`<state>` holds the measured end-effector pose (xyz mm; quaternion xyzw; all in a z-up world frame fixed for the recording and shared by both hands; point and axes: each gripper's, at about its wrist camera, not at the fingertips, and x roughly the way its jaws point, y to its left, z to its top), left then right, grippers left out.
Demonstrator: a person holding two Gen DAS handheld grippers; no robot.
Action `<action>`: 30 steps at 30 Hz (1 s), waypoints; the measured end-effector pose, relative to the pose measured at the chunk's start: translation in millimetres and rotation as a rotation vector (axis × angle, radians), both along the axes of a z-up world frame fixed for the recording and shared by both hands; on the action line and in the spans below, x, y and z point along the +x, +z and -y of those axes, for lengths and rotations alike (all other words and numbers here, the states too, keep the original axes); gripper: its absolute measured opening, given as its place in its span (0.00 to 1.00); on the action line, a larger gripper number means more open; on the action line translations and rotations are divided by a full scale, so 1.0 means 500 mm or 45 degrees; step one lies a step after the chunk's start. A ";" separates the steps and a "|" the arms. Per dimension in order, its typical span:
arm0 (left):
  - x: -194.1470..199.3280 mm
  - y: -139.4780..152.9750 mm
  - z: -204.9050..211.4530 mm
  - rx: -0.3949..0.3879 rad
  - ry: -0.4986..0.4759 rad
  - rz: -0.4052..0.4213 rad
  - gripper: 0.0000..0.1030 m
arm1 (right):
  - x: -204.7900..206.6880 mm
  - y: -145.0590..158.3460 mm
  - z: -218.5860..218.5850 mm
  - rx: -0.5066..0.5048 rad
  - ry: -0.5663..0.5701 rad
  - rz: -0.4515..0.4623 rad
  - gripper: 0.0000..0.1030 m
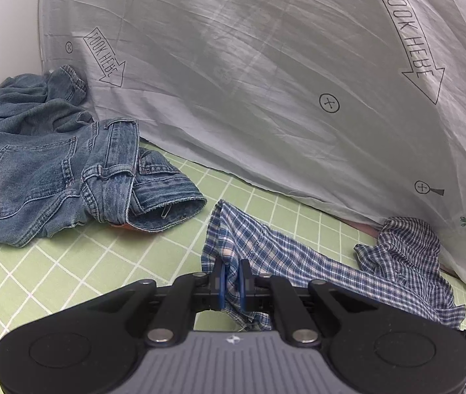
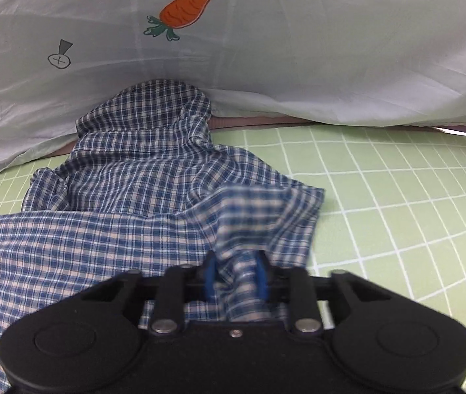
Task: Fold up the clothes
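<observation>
A blue-and-white checked shirt [image 1: 298, 256] lies crumpled on the green grid mat [image 1: 68, 262]. My left gripper [image 1: 232, 271] is shut on a pinched fold of the shirt, lifting its edge a little. In the right wrist view the same shirt [image 2: 127, 190] spreads to the left and runs back to the sheet. My right gripper [image 2: 236, 277] is shut on another bunched part of it near its right edge. Blue finger pads [image 2: 209, 279] show on both sides of the cloth.
Crumpled blue jeans [image 1: 52, 170] lie at the left of the mat. A pale sheet with carrot prints and arrows [image 1: 265, 82] hangs behind, its lower edge meeting the mat; it also fills the back of the right wrist view [image 2: 298, 49]. Green mat [image 2: 397, 197] extends right of the shirt.
</observation>
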<state>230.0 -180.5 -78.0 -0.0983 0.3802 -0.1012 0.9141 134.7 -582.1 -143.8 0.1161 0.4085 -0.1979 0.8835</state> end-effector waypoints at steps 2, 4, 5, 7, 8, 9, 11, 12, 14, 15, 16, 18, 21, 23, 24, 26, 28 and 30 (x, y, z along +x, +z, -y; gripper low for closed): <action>0.000 0.001 0.005 -0.004 -0.006 0.002 0.08 | -0.009 0.011 -0.003 -0.023 0.024 0.033 0.05; 0.000 0.014 0.012 -0.020 -0.019 0.021 0.08 | -0.023 0.037 0.001 -0.050 0.012 0.094 0.04; 0.000 0.025 0.016 -0.026 -0.025 0.041 0.08 | -0.031 0.051 0.004 -0.061 0.002 0.127 0.04; -0.002 0.057 0.025 -0.041 -0.038 0.097 0.08 | -0.053 0.082 0.018 -0.023 -0.041 0.219 0.04; -0.002 0.078 0.027 -0.060 -0.044 0.130 0.08 | -0.063 0.097 0.026 0.001 -0.068 0.266 0.04; -0.002 0.100 0.028 -0.084 -0.049 0.160 0.08 | -0.072 0.112 0.032 0.017 -0.093 0.311 0.03; -0.002 0.139 0.025 -0.124 -0.057 0.219 0.08 | -0.082 0.143 0.039 0.030 -0.118 0.384 0.03; 0.000 0.152 0.022 -0.136 -0.056 0.240 0.08 | -0.087 0.158 0.041 0.035 -0.128 0.418 0.03; 0.004 0.178 0.016 -0.162 -0.054 0.281 0.08 | -0.080 0.178 0.043 0.044 -0.120 0.460 0.03; 0.006 0.191 0.013 -0.175 -0.054 0.302 0.08 | -0.075 0.187 0.044 0.049 -0.113 0.478 0.03; 0.009 0.196 0.010 -0.175 -0.046 0.310 0.08 | -0.064 0.188 0.042 0.053 -0.100 0.480 0.03; 0.019 0.185 0.002 -0.147 -0.012 0.296 0.08 | -0.035 0.178 0.038 0.058 -0.066 0.463 0.05; 0.034 0.144 -0.017 -0.110 0.050 0.223 0.08 | 0.001 0.147 0.037 0.104 -0.084 0.401 0.45; 0.044 0.113 -0.033 -0.109 0.088 0.163 0.08 | 0.001 0.129 0.038 0.098 -0.134 0.372 0.57; 0.048 0.099 -0.040 -0.109 0.100 0.135 0.08 | -0.001 0.118 0.042 0.110 -0.151 0.357 0.66; 0.049 0.075 -0.050 -0.105 0.115 0.099 0.08 | -0.006 0.087 0.060 0.176 -0.201 0.299 0.72; 0.049 0.058 -0.055 -0.099 0.123 0.075 0.08 | -0.006 0.053 0.083 0.250 -0.263 0.233 0.72; 0.050 0.044 -0.057 -0.089 0.123 0.059 0.08 | -0.001 0.021 0.103 0.306 -0.294 0.169 0.68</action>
